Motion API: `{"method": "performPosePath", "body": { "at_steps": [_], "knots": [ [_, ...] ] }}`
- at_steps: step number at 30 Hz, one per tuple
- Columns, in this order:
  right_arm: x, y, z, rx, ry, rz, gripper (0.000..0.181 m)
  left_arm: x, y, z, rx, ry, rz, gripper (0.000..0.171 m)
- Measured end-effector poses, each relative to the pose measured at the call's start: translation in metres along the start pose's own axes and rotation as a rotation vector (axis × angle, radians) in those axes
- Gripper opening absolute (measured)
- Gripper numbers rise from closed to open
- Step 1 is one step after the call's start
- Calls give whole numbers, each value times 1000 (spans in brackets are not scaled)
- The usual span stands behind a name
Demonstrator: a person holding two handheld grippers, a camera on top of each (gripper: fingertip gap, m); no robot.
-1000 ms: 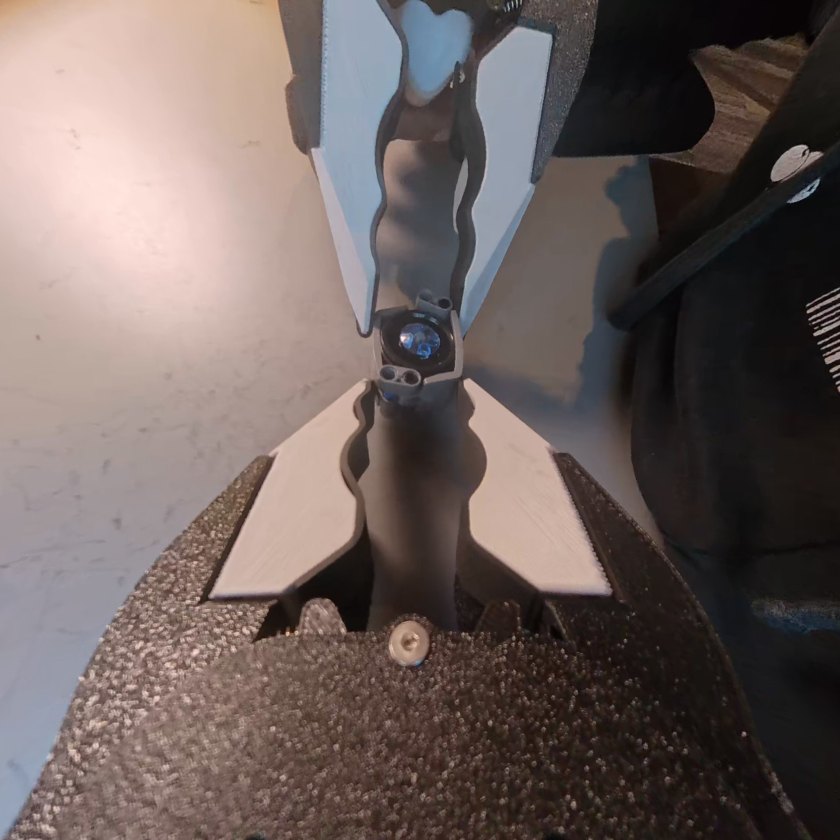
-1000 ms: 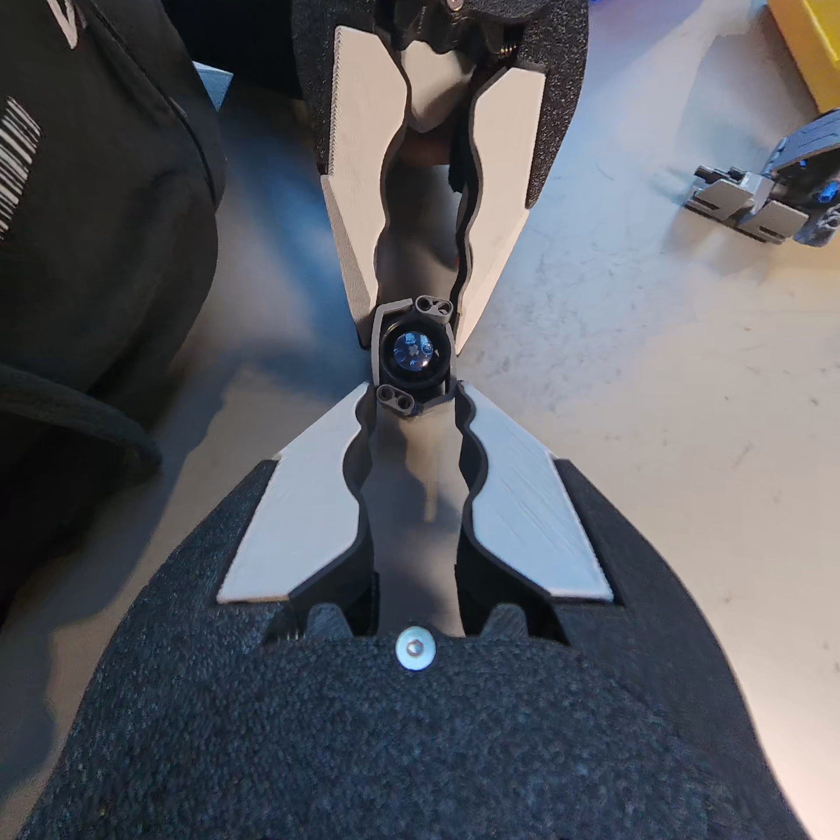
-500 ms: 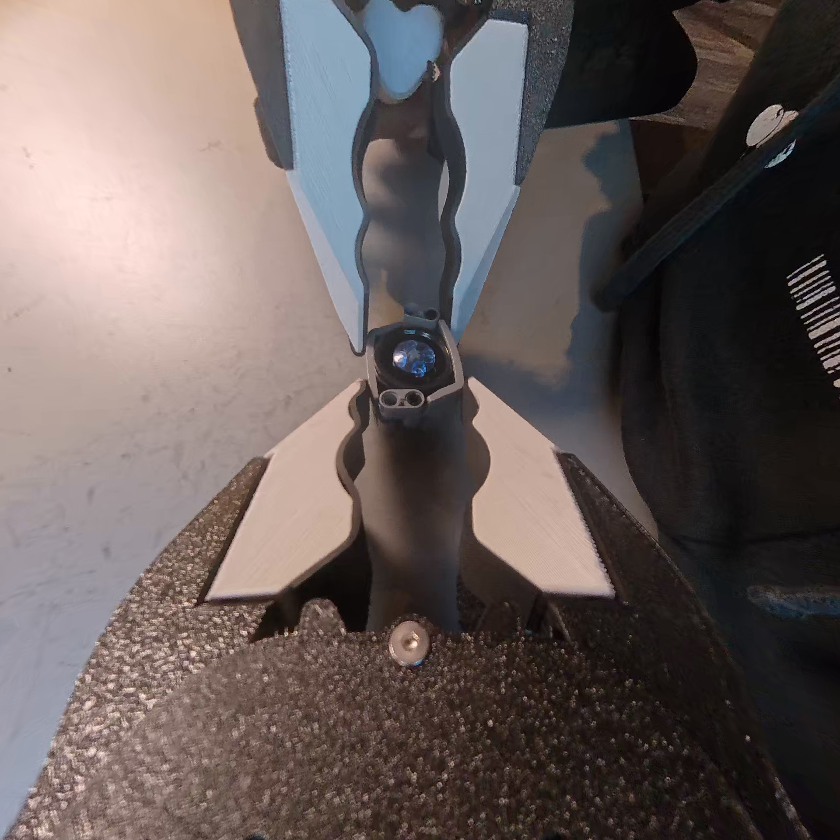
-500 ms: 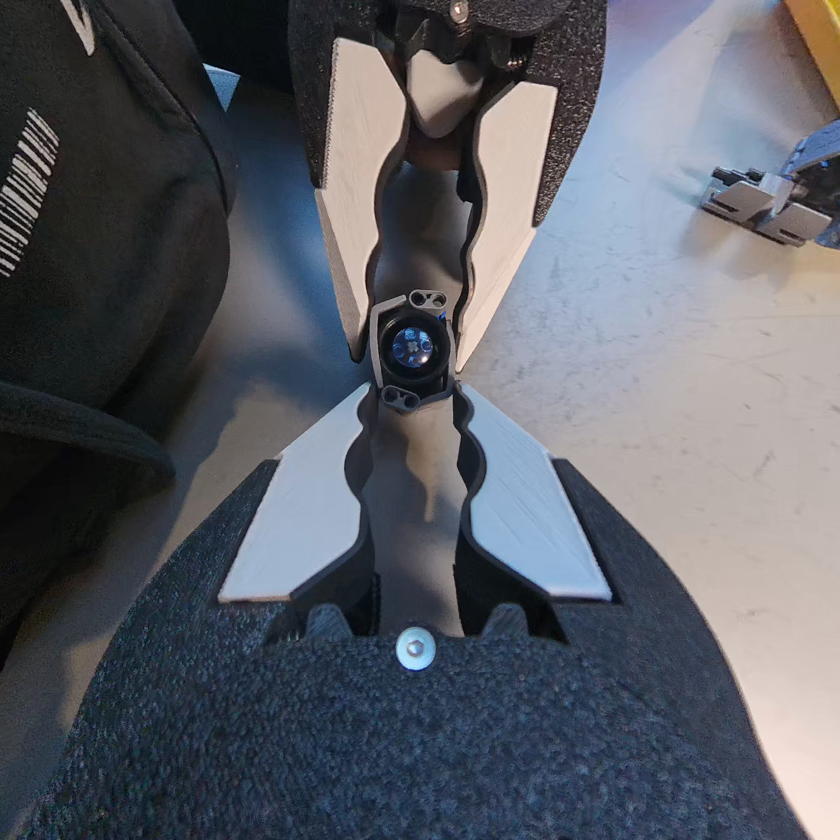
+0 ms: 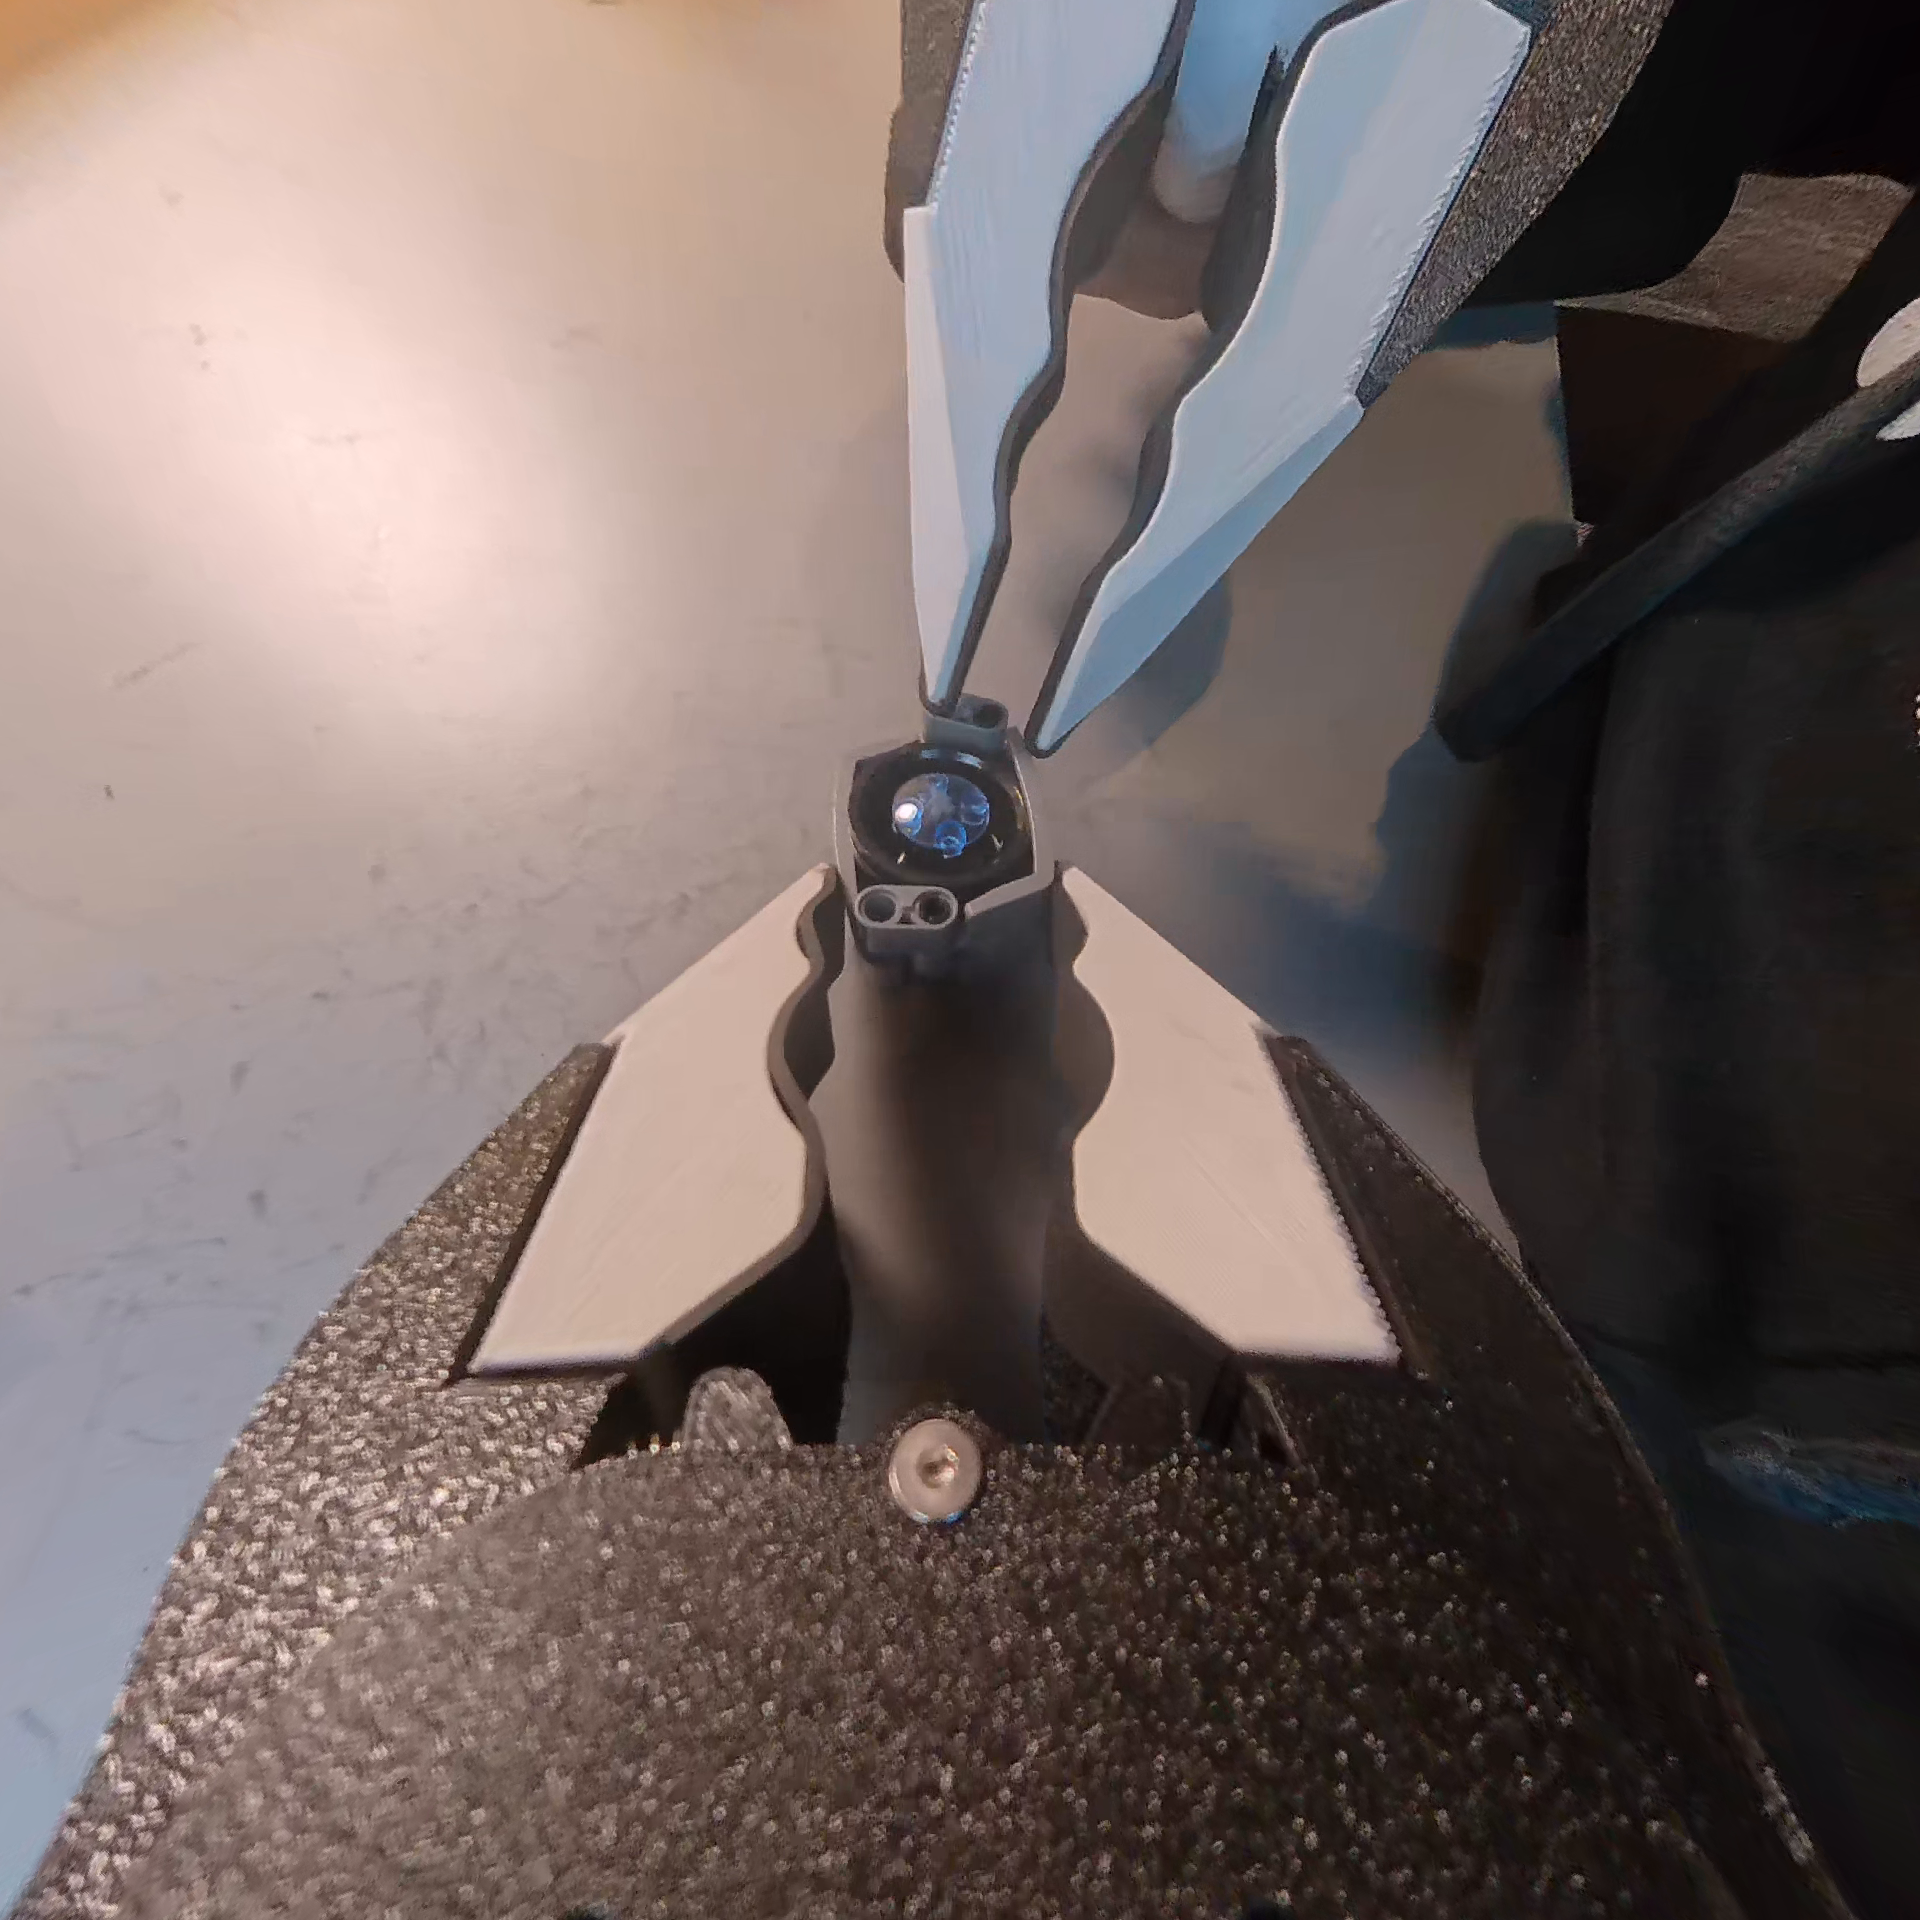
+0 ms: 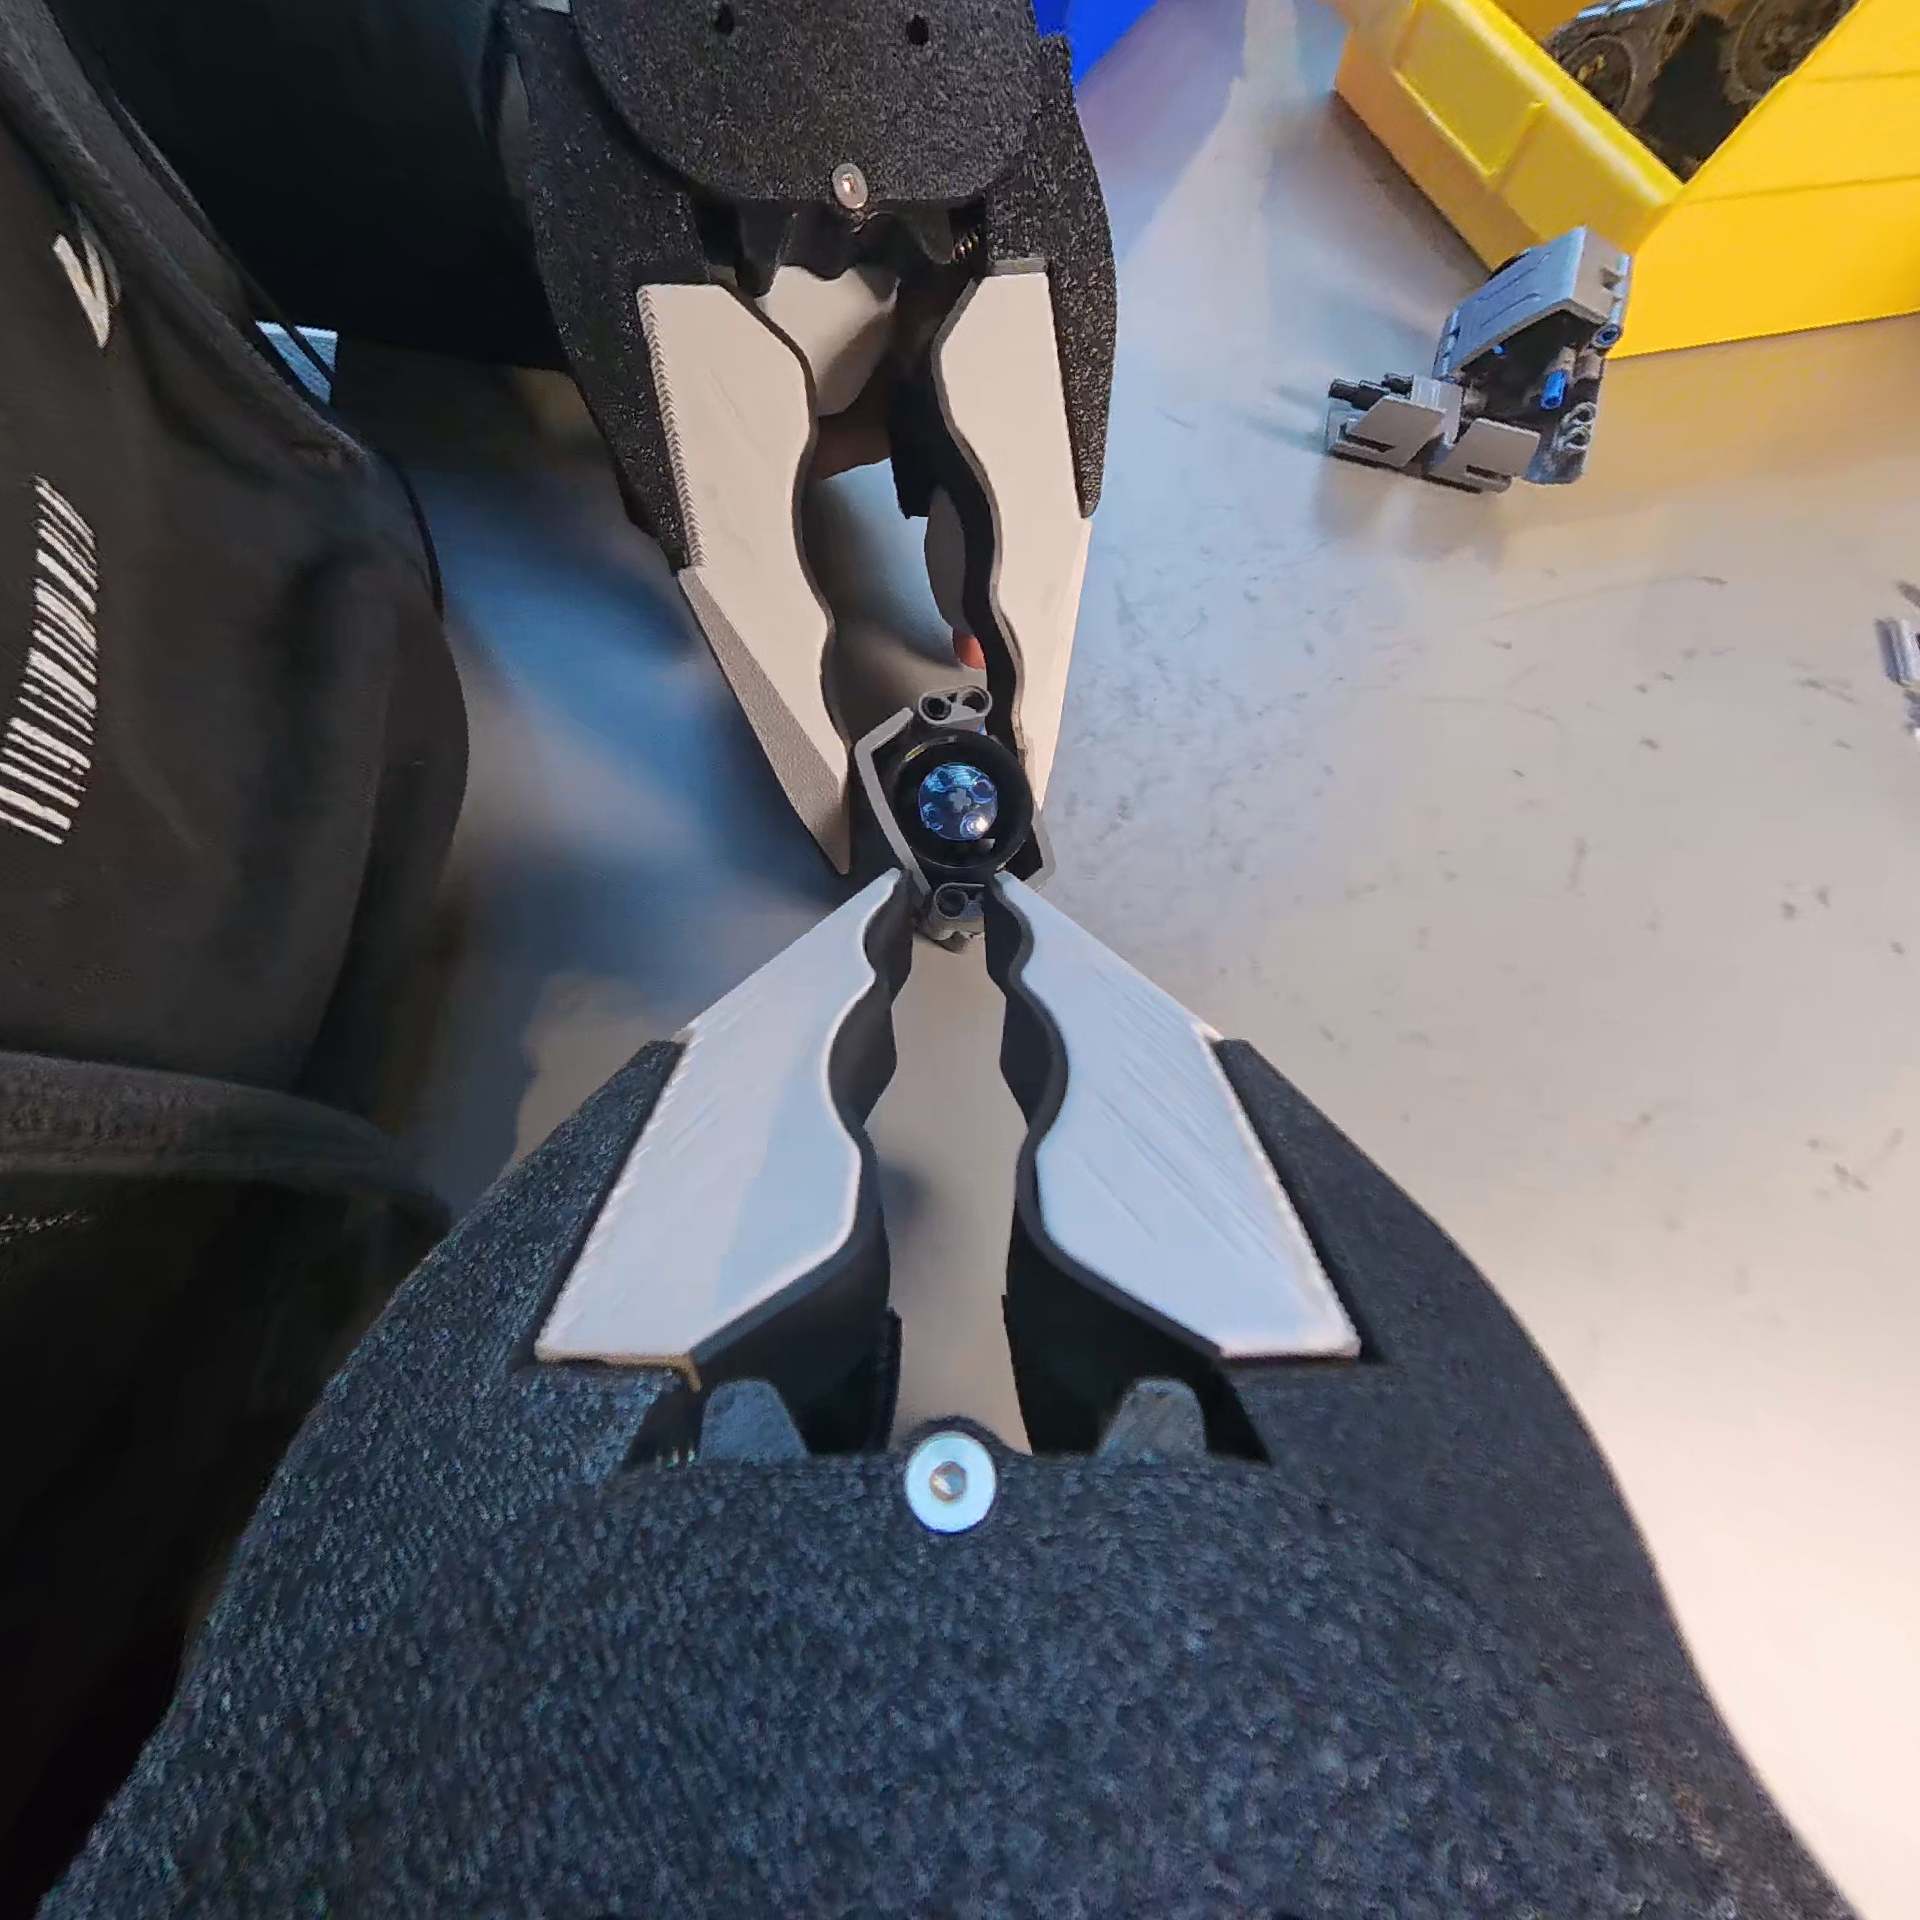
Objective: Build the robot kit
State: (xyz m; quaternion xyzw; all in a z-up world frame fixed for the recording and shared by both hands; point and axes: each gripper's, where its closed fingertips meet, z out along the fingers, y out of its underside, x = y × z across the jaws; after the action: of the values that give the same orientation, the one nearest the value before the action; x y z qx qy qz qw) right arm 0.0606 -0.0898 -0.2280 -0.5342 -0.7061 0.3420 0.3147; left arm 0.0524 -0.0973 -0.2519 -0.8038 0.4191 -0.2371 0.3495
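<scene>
Pale, scuffed tabletop [image 5: 364,520] is filling the left wrist view, glowing warm under the light. Low in that view the left gripper [image 5: 943,894] is clamping the near end of a small grey-and-black block piece [image 5: 935,821] with a round bluish centre, its tips pressing on the piece's sides. From the far side the right gripper [image 5: 987,717] is reaching in, its tips closing around the piece's far lug, so the piece is hanging between the two, just above the table. Black fabric with a strap [image 5: 1714,935] is lying along the right edge.

Over to the right wrist view: the right gripper [image 6: 945,899] is pinching the near lug of the same block piece [image 6: 951,800] with its tips drawn tight. Opposite, the left gripper [image 6: 940,831] is gripping the piece's body from the far side. Black fabric [image 6: 187,727] with white stripes is crowding the left. Far right, a yellow bin [image 6: 1662,156] is sitting on the tabletop [image 6: 1455,831], and a grey block assembly [image 6: 1486,384] is resting just beside it, well apart from the grippers.
</scene>
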Motion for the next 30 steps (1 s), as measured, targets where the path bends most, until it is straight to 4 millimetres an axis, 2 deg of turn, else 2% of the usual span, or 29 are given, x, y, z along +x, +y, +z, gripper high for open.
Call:
{"method": "performPosePath", "body": {
  "at_steps": [5, 12, 25, 30],
  "knots": [
    [-3, -1, 1, 7, -44, 21, 17, -1, 1, 0, -7, -3, 0, 37],
    [4, 5, 1, -34, -15, 74, 21, -2, 1, -1, -1, -31, 15, 36],
    [0, 6, 6, -50, -114, -122, 14, 2, 3, 0, -1, 20, -22, 39],
    [1, 5, 6, -51, -136, -134, 14, 0, 3, 0, -1, -3, -16, 38]
  ]
}}
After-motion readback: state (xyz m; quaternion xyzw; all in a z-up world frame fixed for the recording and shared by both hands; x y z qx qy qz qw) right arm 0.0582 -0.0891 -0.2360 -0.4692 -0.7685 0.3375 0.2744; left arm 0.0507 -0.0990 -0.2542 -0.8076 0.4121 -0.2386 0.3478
